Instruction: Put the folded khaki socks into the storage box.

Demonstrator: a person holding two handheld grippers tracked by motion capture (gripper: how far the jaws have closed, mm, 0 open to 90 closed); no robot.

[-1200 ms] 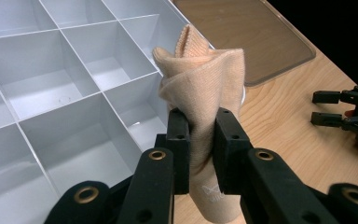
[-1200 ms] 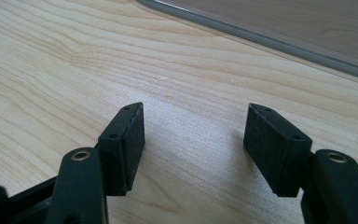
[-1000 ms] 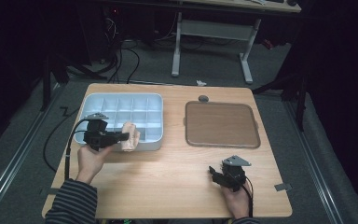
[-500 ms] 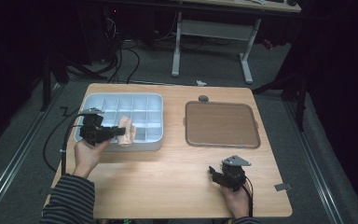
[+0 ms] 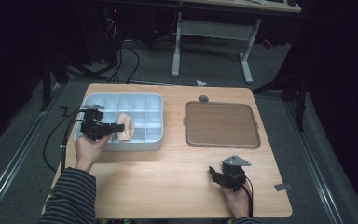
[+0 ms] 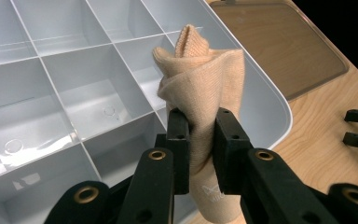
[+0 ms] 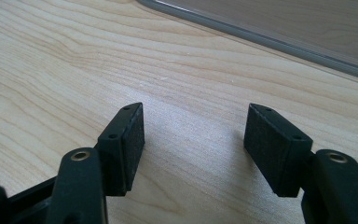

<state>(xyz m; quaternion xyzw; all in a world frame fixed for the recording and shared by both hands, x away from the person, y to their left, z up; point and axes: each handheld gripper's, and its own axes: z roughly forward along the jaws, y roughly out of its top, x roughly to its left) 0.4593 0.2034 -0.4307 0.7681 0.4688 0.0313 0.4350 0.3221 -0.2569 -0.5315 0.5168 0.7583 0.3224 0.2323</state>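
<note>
A rolled beige sock [image 6: 200, 93] is clamped between the jaws of the left gripper [image 6: 200, 140], which are closed tight on its lower part; its bunched upper end stands free above the pads. In the high view the left gripper [image 5: 103, 128] is held over the near edge of the pale blue divided tray [image 5: 98, 100], at about 9 o'clock on the counter [image 5: 168, 182], with the sock [image 5: 126, 127] above the near row of compartments. Whether the sock touches a divider cannot be told.

The right gripper [image 7: 193, 140] is parked at about 5 o'clock, jaws well apart with nothing between them, just above bare wood. The brown tray [image 5: 221, 123] lies at about 2 o'clock.

Step judged in hand: placing the sock into a tray compartment. The next move is judged to call for lowering the sock squarely inside one cell, clear of the dividers, before the jaws are opened and withdrawn upward.
</note>
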